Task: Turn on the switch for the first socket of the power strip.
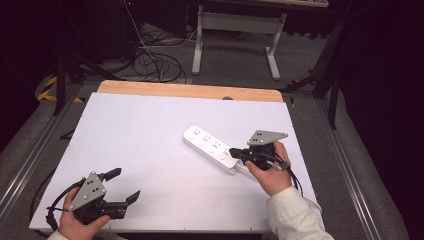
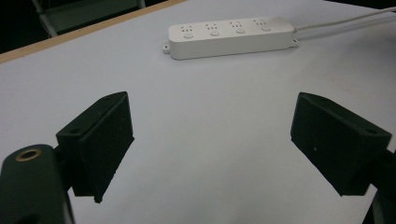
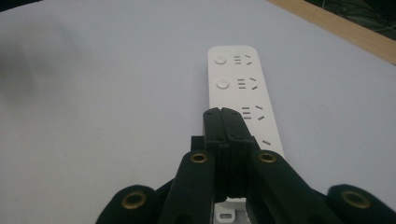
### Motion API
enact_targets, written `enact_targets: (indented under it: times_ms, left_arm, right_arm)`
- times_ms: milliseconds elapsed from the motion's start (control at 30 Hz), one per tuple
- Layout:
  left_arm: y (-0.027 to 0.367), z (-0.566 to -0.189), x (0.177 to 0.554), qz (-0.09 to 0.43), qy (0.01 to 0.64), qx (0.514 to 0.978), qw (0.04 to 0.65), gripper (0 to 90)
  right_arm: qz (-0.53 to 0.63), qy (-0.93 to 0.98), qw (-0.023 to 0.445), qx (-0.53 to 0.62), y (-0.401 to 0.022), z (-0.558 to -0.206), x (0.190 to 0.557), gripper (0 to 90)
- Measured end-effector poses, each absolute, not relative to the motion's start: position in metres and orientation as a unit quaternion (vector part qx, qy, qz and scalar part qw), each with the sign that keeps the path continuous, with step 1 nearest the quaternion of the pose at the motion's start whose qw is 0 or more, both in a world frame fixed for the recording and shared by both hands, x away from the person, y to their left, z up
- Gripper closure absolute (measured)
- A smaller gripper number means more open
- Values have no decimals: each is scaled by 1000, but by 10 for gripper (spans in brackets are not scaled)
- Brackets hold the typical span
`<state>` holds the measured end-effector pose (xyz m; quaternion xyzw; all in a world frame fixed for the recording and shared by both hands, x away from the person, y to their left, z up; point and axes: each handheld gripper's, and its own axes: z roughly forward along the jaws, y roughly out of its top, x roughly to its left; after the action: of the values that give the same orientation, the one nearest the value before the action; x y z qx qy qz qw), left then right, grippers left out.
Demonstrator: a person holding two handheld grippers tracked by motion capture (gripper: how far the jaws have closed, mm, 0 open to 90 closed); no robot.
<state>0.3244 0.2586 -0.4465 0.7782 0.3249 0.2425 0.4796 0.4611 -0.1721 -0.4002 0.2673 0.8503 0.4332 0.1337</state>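
Right hand-held gripper [image 1: 235, 151] has its jaws pressed flat together with nothing between them, and its closed tip sits over the near end of the white power strip [image 1: 210, 148], apparently aimed at one of the round switch buttons [image 3: 222, 84] beside the sockets. Seen from the right gripper view, the tip [image 3: 222, 113] covers the part of the strip nearest the hand, so whether it touches the casing or hovers just above it cannot be told. The strip lies slanted on the right half of the counter [image 1: 150, 150], its cable [image 2: 345, 21] trailing off toward the near right edge.

The main risk is a sideways shove: the strip rests loose on a smooth surface, and a press that lands off the button or comes in at a slant would likely slide or swivel it rather than click the switch. The blunt paired jaws are also wider than a button, so they could bear on the casing around it and leave the switch unmoved. The cable near the hand could snag and drag the strip as well.

Left hand-held gripper [image 1: 127, 185] rests at the near left of the counter, well apart from the strip, jaws spread wide and empty, so nothing steadies the strip against a push.
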Motion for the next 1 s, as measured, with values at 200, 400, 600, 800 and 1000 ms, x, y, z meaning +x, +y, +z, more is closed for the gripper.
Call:
enact_targets:
  times_ms: [200, 400, 600, 800, 1000]
  left_arm:
    - [259, -446, 324, 243, 326, 778, 480, 139]
    - [259, -446, 324, 243, 326, 778, 480, 139]
    - [259, -447, 325, 242, 326, 778, 479, 139]
    - [259, -447, 325, 242, 327, 778, 479, 139]
    - [259, -447, 325, 243, 327, 778, 479, 139]
  right_arm:
    - [421, 853, 129, 280, -167, -410, 474, 900]
    - [406, 859, 121, 288, -161, -418, 483, 900]
    - [393, 864, 115, 294, -156, -425, 490, 900]
    - [381, 869, 112, 294, -151, -430, 494, 900]
    - [364, 876, 111, 295, -146, -435, 497, 900]
